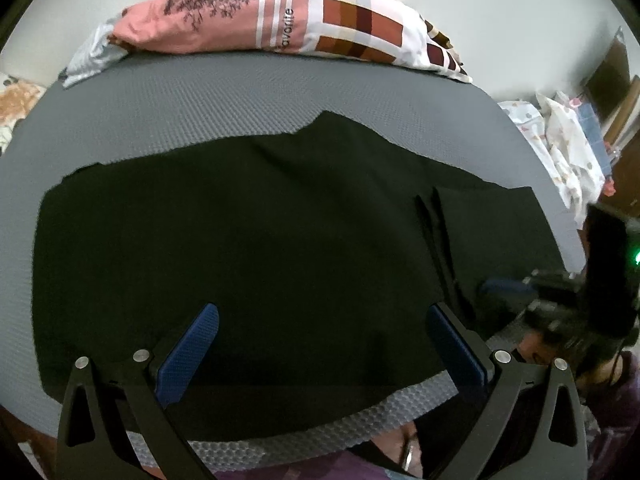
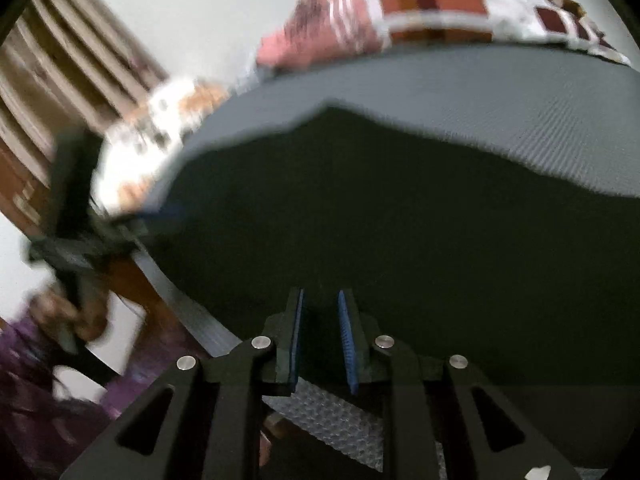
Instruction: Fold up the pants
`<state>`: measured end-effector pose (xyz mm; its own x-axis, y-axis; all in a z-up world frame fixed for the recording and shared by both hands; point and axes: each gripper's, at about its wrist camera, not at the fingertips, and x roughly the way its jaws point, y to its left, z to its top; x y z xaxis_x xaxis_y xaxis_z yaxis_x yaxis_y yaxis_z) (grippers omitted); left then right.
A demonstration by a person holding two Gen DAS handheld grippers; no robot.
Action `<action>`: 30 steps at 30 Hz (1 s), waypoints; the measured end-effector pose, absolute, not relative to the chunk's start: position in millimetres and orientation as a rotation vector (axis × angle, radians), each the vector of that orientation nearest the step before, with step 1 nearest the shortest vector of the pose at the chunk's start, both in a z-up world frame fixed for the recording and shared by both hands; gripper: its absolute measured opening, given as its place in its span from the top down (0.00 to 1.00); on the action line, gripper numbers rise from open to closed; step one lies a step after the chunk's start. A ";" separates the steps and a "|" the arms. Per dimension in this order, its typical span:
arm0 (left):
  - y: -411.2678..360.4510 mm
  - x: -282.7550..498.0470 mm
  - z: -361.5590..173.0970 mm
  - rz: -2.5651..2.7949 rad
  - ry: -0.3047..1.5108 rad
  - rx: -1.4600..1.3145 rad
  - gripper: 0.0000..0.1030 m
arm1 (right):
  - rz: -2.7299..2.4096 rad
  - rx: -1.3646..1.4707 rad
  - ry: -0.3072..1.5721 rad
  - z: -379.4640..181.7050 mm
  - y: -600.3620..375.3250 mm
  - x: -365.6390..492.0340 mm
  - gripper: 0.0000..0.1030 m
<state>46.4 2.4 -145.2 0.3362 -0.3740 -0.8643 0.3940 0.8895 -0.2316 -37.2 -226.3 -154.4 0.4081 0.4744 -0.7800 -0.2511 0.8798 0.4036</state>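
Black pants (image 1: 248,240) lie flat across the grey bed (image 1: 200,104), long axis running side to side. Left tool (image 1: 320,344) hovers wide open and empty above their near edge. Right tool (image 2: 320,340), narrowly parted, grips nothing, poised over the hem.

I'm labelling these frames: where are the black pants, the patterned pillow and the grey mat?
black pants (image 1: 260,240), left wrist view, middle of the cloth.
patterned pillow (image 1: 280,12), left wrist view, striped middle.
grey mat (image 1: 200,108), left wrist view, bare part beyond the pants.
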 end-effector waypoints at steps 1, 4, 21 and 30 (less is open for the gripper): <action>2.7 46.3 -144.7 -0.494 1.118 0.026 0.00 | 0.460 0.218 1.033 -154.8 -222.7 -39.6 0.81; 2.4 45.8 -143.8 -0.475 1.108 0.050 0.00 | 0.457 0.240 1.032 -151.2 -223.1 -40.1 0.80; -10.0 33.9 -130.6 -0.435 1.020 0.197 0.00 | 0.316 0.397 0.929 -149.8 -241.3 -44.2 0.57; -11.0 31.4 -128.0 -0.418 1.004 0.227 0.00 | 0.279 0.383 0.938 -153.0 -241.4 -46.8 0.51</action>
